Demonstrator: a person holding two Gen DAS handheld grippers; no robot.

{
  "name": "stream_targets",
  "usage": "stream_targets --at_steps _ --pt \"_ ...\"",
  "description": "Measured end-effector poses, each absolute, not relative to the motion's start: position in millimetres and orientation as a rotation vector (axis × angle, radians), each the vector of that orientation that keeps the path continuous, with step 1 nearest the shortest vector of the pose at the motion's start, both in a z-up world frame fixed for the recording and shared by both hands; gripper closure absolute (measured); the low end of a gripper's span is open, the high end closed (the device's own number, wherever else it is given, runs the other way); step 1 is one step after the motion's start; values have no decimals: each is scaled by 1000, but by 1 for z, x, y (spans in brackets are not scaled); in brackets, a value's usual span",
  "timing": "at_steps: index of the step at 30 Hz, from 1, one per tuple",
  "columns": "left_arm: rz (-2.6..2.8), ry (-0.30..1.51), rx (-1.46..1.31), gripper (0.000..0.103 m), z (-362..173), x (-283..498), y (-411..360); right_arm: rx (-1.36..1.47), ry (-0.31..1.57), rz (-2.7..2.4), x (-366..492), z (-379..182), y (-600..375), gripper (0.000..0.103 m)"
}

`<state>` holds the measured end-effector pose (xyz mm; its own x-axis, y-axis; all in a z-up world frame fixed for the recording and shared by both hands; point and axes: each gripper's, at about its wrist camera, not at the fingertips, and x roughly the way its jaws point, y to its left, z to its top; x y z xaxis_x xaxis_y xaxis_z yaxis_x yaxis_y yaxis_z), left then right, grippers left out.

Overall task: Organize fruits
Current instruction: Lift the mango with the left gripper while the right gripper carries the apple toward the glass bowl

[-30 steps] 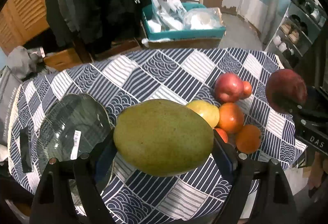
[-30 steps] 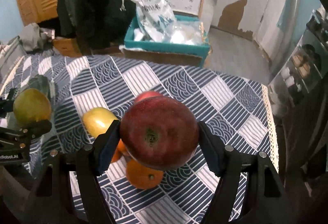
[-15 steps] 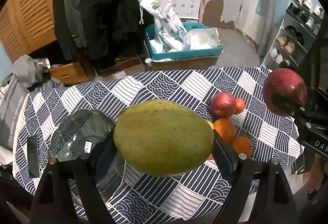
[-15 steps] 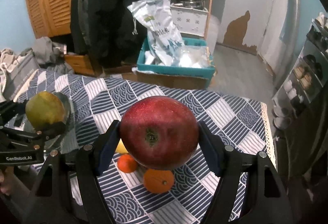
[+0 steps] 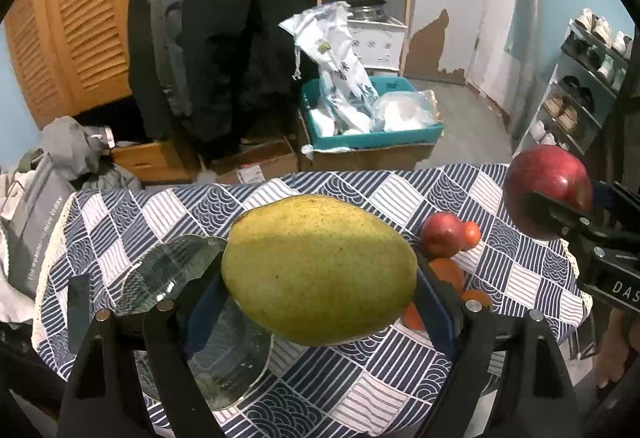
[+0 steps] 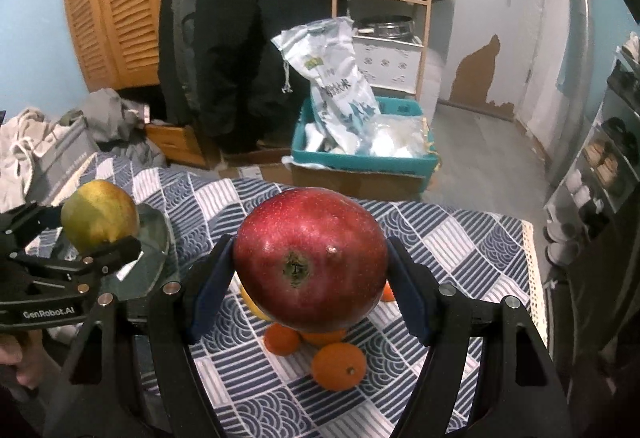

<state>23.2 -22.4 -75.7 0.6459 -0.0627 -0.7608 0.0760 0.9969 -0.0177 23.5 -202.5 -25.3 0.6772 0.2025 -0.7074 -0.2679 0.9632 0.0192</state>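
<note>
The left gripper (image 5: 320, 278) has its jaws squeezed on a big green mango (image 5: 320, 270), held up above the desk (image 5: 360, 398). The mango hides part of the glass bowl (image 5: 168, 274) on the left and most of the fruit pile. The right gripper (image 6: 310, 270) has its jaws squeezed on a red apple (image 6: 310, 258), also up in the air. Under it lie small oranges (image 6: 338, 366), and a yellow fruit (image 6: 252, 306) peeks out, mostly hidden. Another red apple (image 5: 442, 236) sits on the desk at the right.
</note>
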Motion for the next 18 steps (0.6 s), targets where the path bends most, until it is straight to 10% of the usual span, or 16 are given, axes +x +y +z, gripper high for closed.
stream_targets --at_steps 18 --pt "37 863 -61 16 -75 17 46 -96 818 399 44 -27 -120 29"
